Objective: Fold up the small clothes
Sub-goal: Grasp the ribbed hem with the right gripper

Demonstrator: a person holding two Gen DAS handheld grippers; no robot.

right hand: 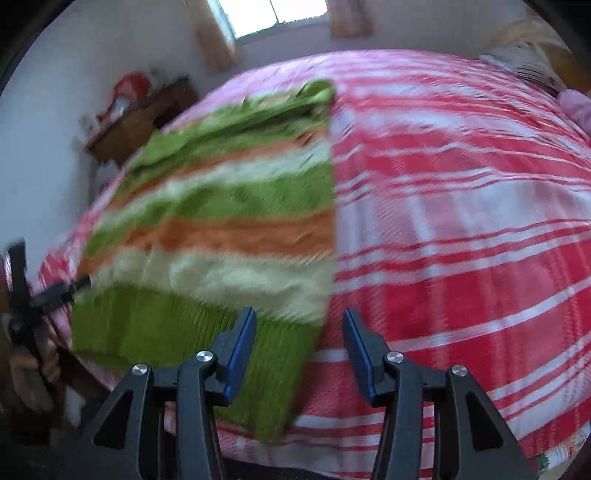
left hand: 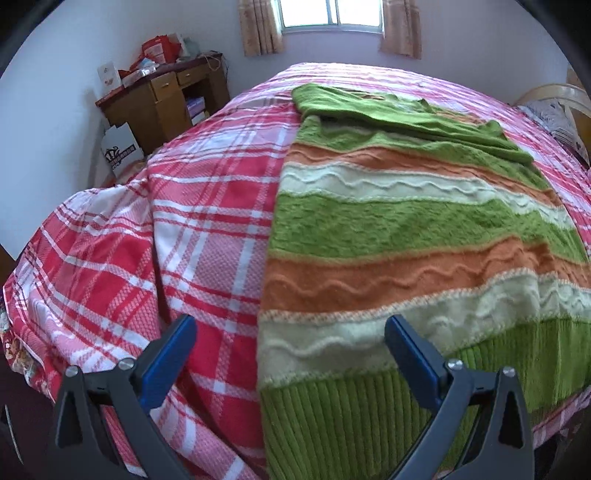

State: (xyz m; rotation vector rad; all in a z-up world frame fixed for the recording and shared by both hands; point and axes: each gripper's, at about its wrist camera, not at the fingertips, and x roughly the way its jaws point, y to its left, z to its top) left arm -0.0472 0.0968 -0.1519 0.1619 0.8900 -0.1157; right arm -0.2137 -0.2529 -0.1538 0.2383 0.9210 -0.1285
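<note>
Item: fuzzy green, orange and cream striped knit sweater [left hand: 406, 229], flat on red-and-white plaid bedspread [left hand: 207, 206], hem nearest me. My left gripper [left hand: 291, 354] and right gripper [right hand: 299, 343]: both spread, empty. Risk: thick ribbed hem [right hand: 162, 325] may slip, or I pinch bedspread too.

Sweater [left hand: 406, 221] flat on bedspread [left hand: 207, 236] — desk [left hand: 166, 92] behind (window [left hand: 328, 14] beyond).

My sweater [left hand: 417, 236] is soft, fuzzy knit wool. The bedspread [left hand: 207, 236] is woven cloth. The desk [left hand: 162, 96] is shiny brown wood.
</note>
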